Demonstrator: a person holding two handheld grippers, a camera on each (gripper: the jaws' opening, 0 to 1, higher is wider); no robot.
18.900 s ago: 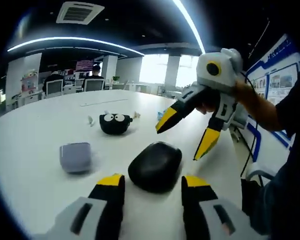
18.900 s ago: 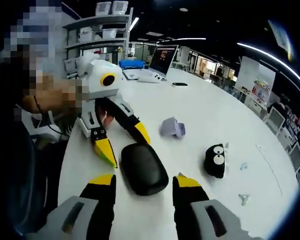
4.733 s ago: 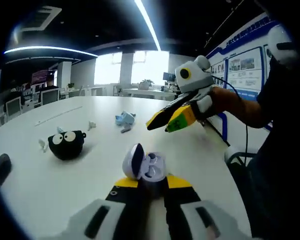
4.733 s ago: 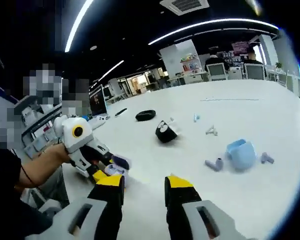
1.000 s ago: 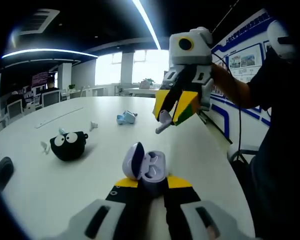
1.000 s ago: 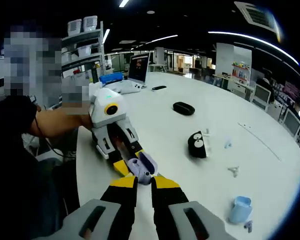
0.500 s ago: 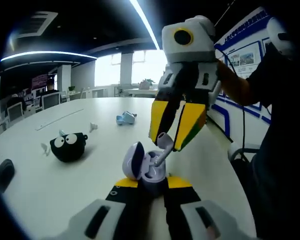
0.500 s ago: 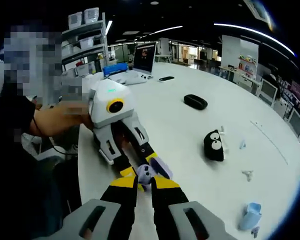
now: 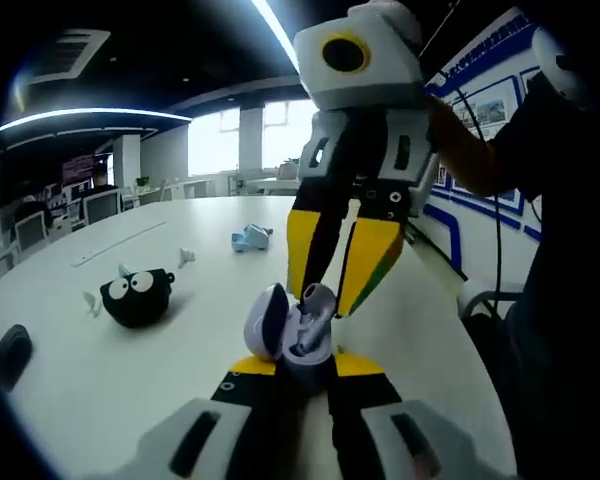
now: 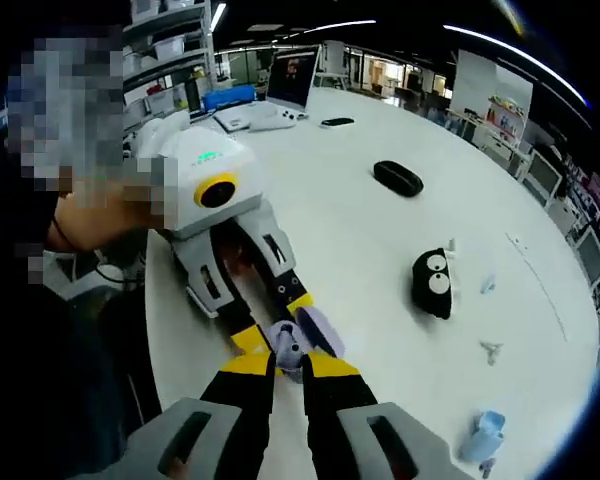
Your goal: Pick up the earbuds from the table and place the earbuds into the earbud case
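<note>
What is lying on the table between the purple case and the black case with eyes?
Nothing: in the left gripper view, bare white table lies between the purple case and the black case.

1. I brought my right gripper (image 9: 330, 300) down from above the table until its tips met the open purple earbud case (image 9: 292, 335).
2. The purple earbud (image 9: 320, 298) it carried went from hanging clear of the case to sitting at the case's opening.
3. The black case, once before my left gripper (image 9: 305, 365), ended far off (image 10: 398, 178).

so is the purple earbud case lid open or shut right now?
Open. The purple earbud case, held in the left gripper, has its lid tipped back to the left; the right gripper lowers an earbud over it.
</note>
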